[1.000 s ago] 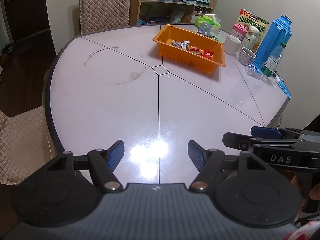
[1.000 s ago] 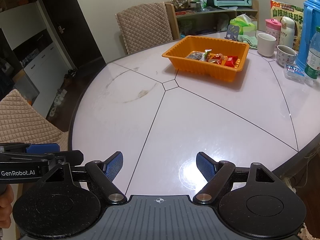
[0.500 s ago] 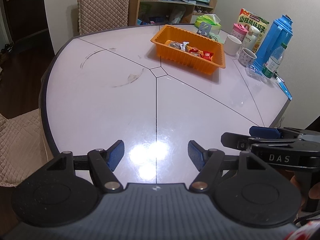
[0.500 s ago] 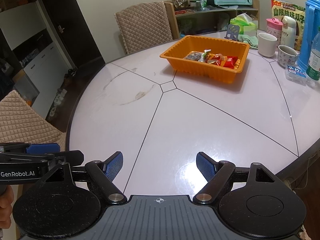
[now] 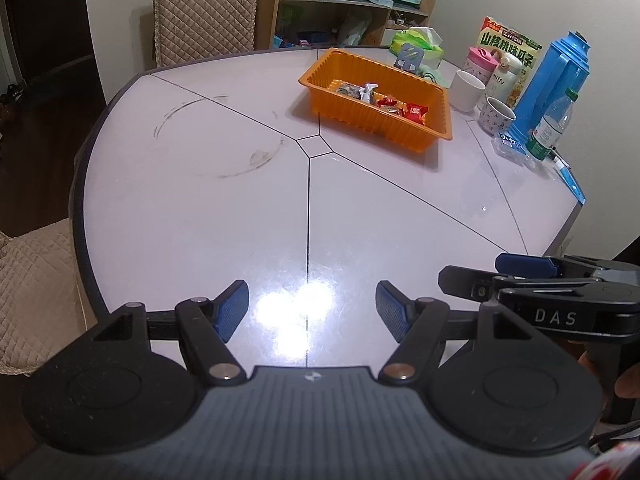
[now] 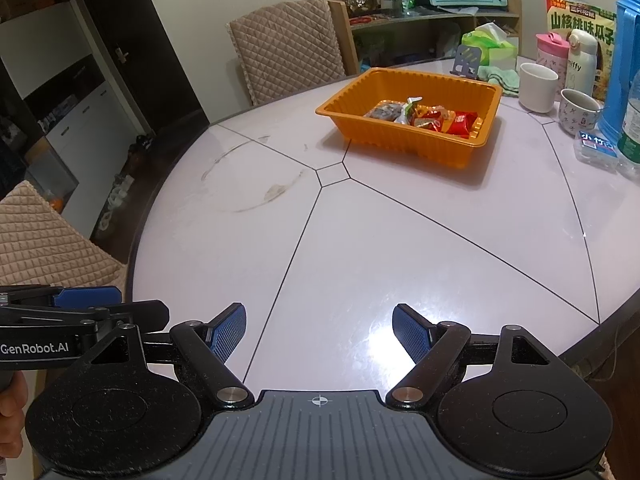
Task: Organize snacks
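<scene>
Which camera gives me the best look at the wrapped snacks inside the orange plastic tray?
The right wrist view: the wrapped snacks lie larger and clearer in the orange plastic tray. The left wrist view shows the same snacks smaller and farther off, partly hidden by the tray's near wall.

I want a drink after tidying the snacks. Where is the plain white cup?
In both views the white cup stands on the far right of the table, just right of the orange tray, beside the patterned mug.

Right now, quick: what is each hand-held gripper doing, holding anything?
Left hand-held gripper: open, holding nothing, above the bare table.
Right hand-held gripper: open, holding nothing, also above the table.
</scene>
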Demonstrator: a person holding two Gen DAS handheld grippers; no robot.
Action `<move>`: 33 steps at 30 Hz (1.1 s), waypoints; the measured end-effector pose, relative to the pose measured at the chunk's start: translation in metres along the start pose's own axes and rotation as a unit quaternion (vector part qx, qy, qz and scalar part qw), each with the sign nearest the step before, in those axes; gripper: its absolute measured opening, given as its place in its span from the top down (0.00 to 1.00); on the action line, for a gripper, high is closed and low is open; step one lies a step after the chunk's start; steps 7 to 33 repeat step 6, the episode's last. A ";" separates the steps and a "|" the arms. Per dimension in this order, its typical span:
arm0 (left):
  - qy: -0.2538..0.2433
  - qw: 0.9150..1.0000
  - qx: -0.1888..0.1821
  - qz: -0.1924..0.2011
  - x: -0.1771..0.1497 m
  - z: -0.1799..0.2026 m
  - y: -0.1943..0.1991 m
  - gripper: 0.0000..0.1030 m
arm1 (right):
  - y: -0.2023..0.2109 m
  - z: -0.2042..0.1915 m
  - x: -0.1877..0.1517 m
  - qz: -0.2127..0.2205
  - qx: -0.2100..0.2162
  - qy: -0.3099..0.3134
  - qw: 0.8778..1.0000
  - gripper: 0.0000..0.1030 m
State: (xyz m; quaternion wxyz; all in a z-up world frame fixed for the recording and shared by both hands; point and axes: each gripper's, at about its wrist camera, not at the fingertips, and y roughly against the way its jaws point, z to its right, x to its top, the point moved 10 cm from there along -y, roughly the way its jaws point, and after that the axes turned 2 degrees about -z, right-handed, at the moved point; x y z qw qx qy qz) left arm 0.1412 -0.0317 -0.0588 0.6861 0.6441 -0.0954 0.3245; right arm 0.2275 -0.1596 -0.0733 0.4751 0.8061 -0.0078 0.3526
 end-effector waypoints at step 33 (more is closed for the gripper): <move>0.004 1.000 0.004 -0.009 0.007 0.001 -0.013 0.32 | -0.008 0.007 0.006 -0.006 0.002 0.001 1.000 0.22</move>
